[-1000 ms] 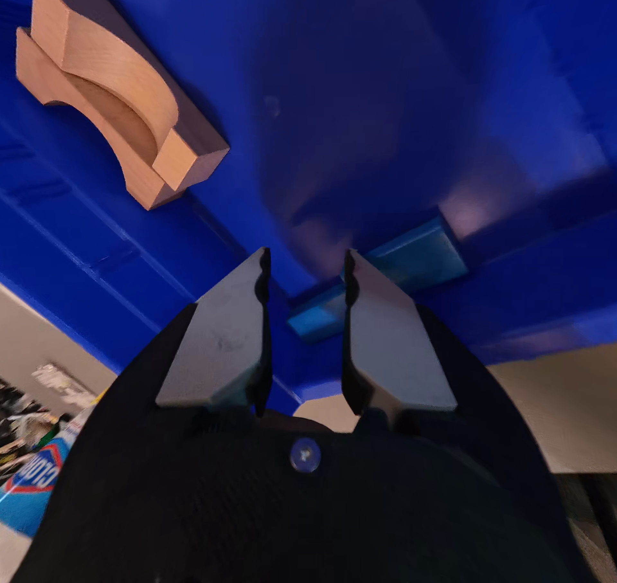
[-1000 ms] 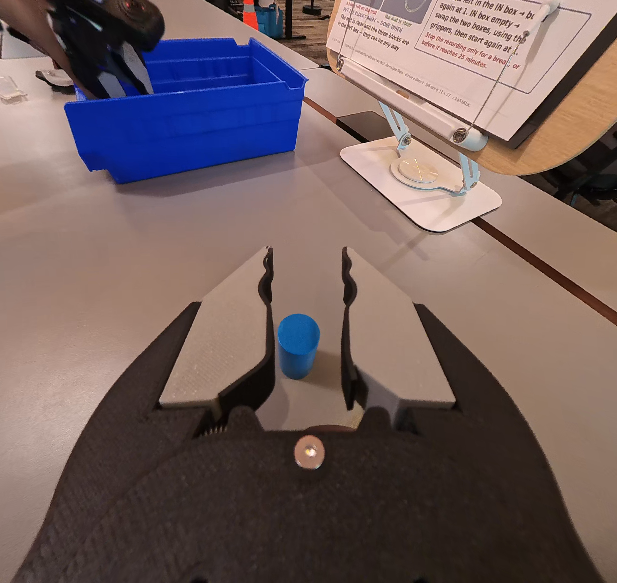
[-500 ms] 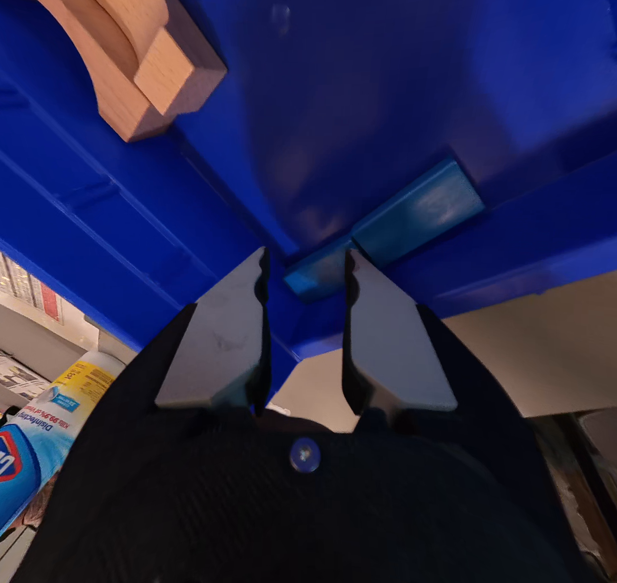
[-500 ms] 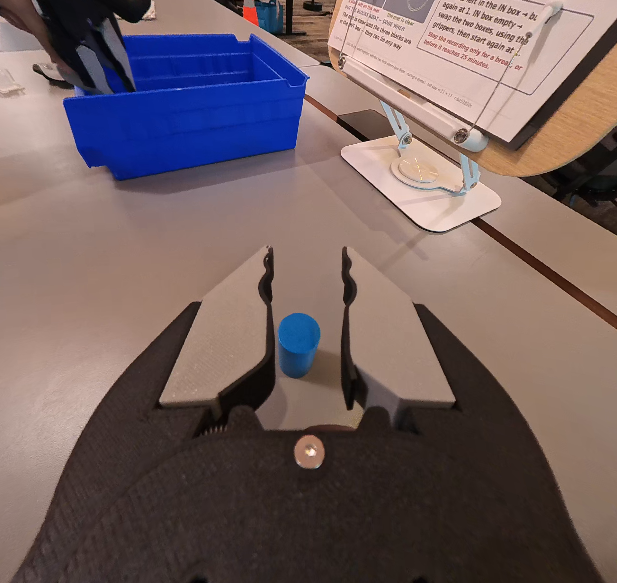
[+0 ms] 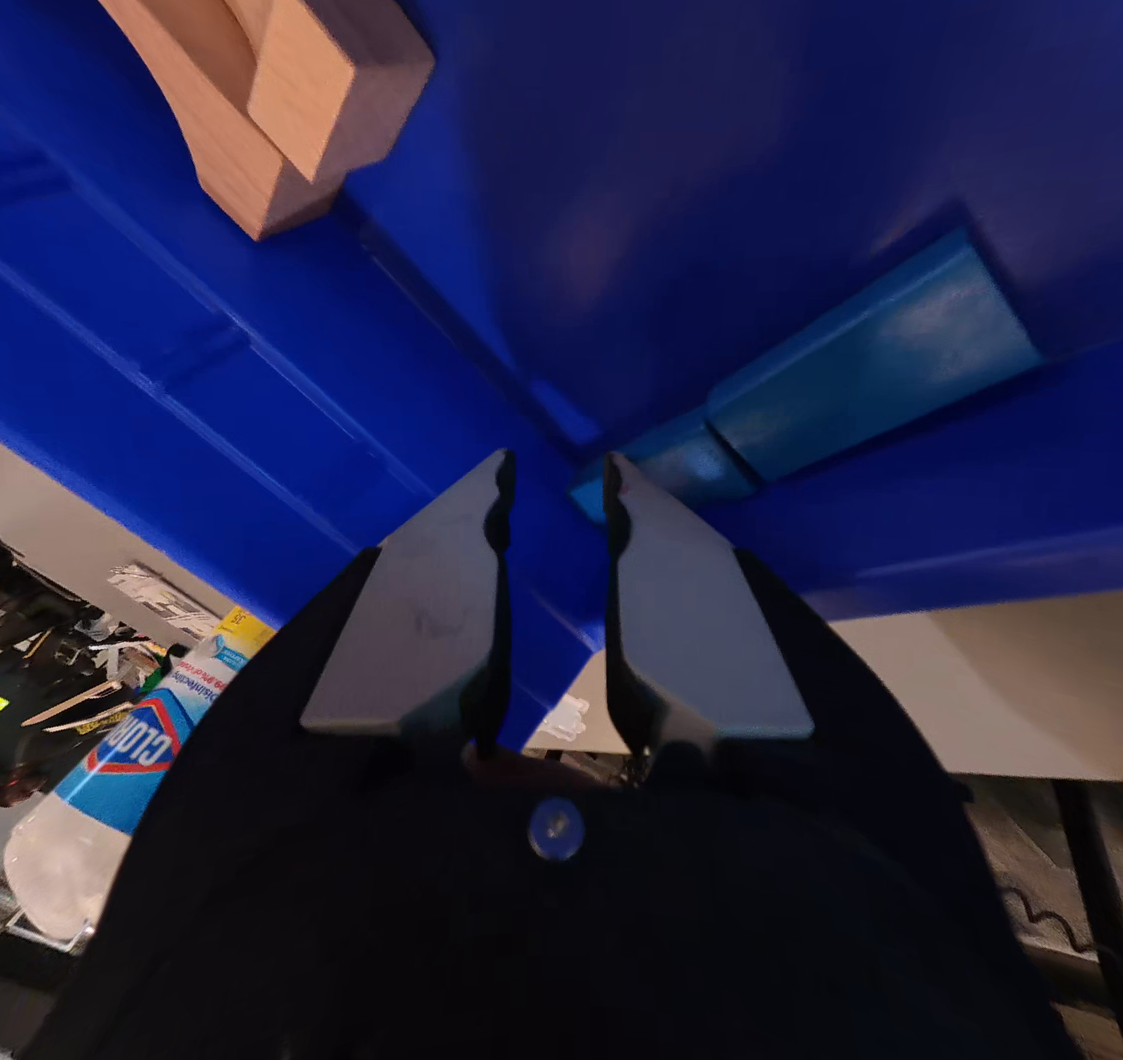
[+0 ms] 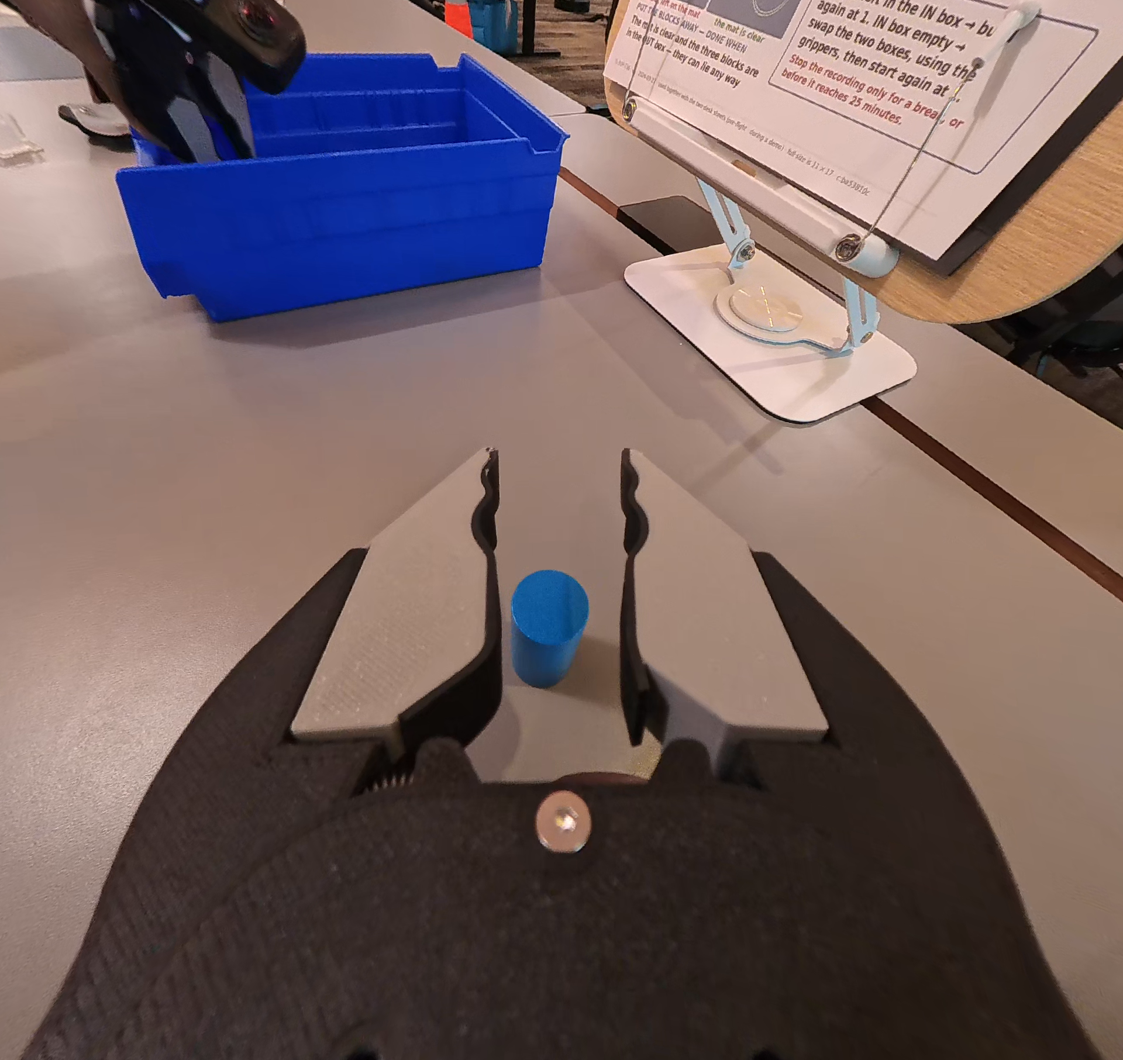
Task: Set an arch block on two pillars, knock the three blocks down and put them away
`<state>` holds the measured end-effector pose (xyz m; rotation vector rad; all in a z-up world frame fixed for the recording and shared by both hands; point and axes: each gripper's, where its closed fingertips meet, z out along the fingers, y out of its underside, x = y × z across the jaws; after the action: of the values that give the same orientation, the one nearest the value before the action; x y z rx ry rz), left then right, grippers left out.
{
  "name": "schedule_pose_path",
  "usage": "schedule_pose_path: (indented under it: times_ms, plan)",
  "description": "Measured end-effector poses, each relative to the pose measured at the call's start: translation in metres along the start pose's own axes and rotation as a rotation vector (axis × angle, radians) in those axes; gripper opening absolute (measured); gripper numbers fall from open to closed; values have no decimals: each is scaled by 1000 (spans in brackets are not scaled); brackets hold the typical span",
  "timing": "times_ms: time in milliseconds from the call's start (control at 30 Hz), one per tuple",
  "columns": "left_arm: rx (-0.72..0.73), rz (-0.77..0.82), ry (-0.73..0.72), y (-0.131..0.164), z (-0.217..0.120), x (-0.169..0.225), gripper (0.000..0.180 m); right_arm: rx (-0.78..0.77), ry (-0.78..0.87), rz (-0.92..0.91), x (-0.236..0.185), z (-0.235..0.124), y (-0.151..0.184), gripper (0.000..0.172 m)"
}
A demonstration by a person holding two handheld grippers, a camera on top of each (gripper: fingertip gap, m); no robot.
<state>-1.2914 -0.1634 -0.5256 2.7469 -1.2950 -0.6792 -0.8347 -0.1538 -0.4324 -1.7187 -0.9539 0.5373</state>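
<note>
The grey table is smooth and matte. On it, at 11 o'clock in the right wrist view, stands the blue plastic bin with ribbed walls. At 2 o'clock there is a document stand with a white base and a printed sheet.

The left gripper reaches steeply down into the near left corner of the bin. Its grey fingers stand a little apart with only air between them. The blue rectangular block lies on the bin floor at 2 o'clock from the tips, its near end just beside the right fingertip. The wooden arch blocks, pale and curved, lie at 11 o'clock.

The right gripper rests low over the table, almost level. Its fingers are apart, and the blue cylinder stands upright between them. A gap shows on its right side; on the left I cannot tell.
</note>
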Motion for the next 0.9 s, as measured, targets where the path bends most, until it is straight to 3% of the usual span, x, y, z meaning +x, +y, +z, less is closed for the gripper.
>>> schedule_pose_path:
  times_ms: [100, 200, 333, 667, 867, 900]
  plan:
    - [13, -16, -11, -8, 7, -1, 37, -1, -1, 0, 0, 0, 0, 37]
    - [24, 5, -21, -12, 9, 0, 26, -3, -4, -2, -1, 1, 1, 37]
    - [66, 8, 12, -15, 3, 1, 36, -19, -10, -4, -2, 2, 5, 37]
    - [333, 73, 149, -31, -30, 15, 37, 2, 3, 34, 9, 0, 9, 36]
    - [469, 201, 256, -21, -52, 57, 23, 22, 3, 57, 13, -1, 9, 37]
    - [473, 234, 254, -22, -50, 66, 10, 23, 5, 53, 13, -1, 9, 37]
